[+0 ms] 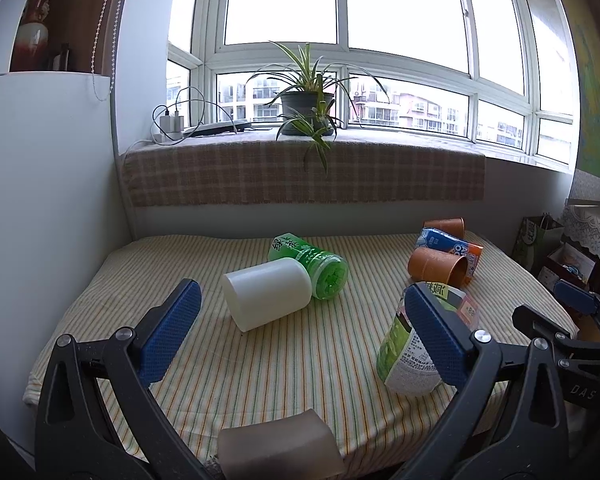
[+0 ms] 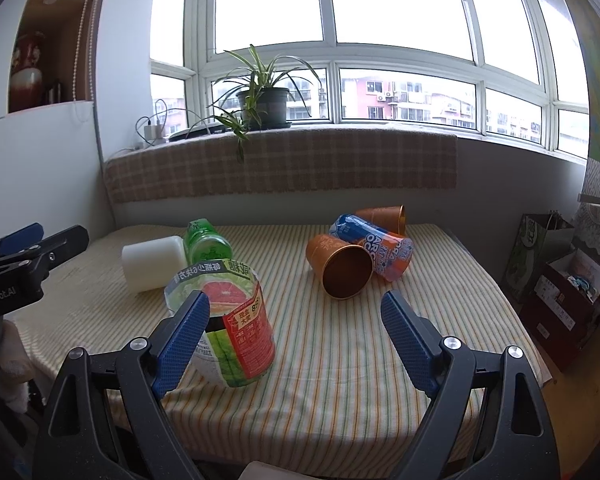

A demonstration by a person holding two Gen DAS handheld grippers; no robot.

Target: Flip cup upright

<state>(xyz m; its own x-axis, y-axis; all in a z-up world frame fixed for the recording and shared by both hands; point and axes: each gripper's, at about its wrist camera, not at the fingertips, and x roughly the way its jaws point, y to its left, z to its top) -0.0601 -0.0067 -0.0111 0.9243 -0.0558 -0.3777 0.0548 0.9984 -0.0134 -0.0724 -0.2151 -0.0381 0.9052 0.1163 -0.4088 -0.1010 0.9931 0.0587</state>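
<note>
A white cup (image 1: 268,294) lies on its side on the striped tablecloth (image 1: 280,368), touching a green cut bottle cup (image 1: 312,266). Two orange cups (image 1: 438,266) (image 1: 446,226) lie on their sides at the far right with a blue-orange cup (image 1: 448,246) between them. A grapefruit-label cup (image 2: 236,320) lies tipped near the front. My left gripper (image 1: 300,332) is open, in front of the white cup. My right gripper (image 2: 296,340) is open; its left finger (image 2: 184,332) overlaps the grapefruit-label cup. The nearer orange cup (image 2: 340,268) faces it, mouth open.
A plaid-covered window sill (image 1: 300,176) with a potted plant (image 1: 306,108) and chargers (image 1: 170,126) runs behind the table. A white cabinet (image 1: 40,180) stands left. Bags and boxes (image 2: 556,280) sit on the floor to the right. A tan block (image 1: 278,446) lies at the front edge.
</note>
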